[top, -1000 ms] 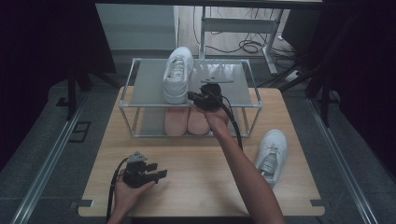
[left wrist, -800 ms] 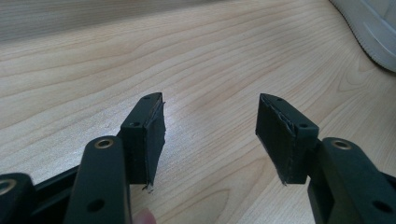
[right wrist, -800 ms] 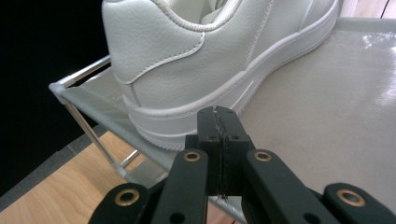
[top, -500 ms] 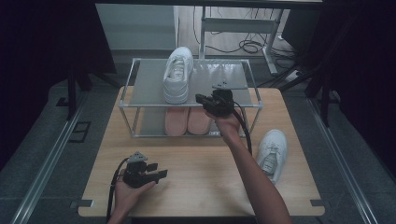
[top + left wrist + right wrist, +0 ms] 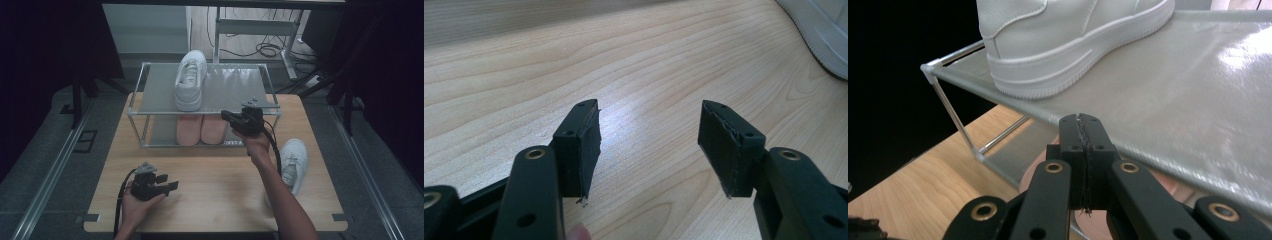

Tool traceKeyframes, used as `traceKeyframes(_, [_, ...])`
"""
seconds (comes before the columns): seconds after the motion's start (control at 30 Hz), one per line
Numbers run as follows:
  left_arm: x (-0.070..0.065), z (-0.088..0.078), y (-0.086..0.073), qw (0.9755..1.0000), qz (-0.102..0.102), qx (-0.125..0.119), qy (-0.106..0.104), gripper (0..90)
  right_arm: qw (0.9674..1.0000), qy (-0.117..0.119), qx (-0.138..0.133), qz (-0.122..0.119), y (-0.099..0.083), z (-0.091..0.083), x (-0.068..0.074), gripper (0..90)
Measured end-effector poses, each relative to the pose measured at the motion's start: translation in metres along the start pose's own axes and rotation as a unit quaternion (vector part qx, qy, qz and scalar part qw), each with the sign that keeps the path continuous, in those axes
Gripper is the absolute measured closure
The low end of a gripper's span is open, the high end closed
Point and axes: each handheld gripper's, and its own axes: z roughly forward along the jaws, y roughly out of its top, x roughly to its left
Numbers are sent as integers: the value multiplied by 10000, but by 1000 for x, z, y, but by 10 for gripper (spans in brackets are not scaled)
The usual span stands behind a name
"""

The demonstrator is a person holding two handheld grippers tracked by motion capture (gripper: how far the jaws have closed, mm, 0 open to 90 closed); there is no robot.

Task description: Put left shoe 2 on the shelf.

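The second white shoe [image 5: 292, 161] lies on the bench [image 5: 215, 195] at its right side, behind the right tool [image 5: 239, 117], whose jaws are pressed together and empty at the shelf [image 5: 235, 85] front. I judge it should open before reaching. The left tool [image 5: 162, 186] rests apart
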Motion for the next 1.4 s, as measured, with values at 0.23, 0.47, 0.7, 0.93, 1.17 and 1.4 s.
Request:
traceKeyframes(0.23, [0,1,0,10000,11,24,3,424,10000,8,-30,20,-13,-10,-2,896])
traceKeyframes(0.47, [0,2,0,10000,8,29,4,424,10000,-47,23,64,-29,-17,-6,894])
traceKeyframes(0.7, [0,3,-1,10000,12,49,-5,423,9998,-119,54,132,-42,-22,-9,894])
traceKeyframes(0.93, [0,3,-1,10000,1,62,3,423,9996,-220,115,90,-57,-33,-8,894])
traceKeyframes(1.17, [0,3,-1,10000,7,58,11,422,9994,-305,185,-32,-68,-46,-3,894])
traceKeyframes(1.4, [0,3,-1,10000,-1,50,8,422,9986,-351,353,-190,-85,-69,1,893])
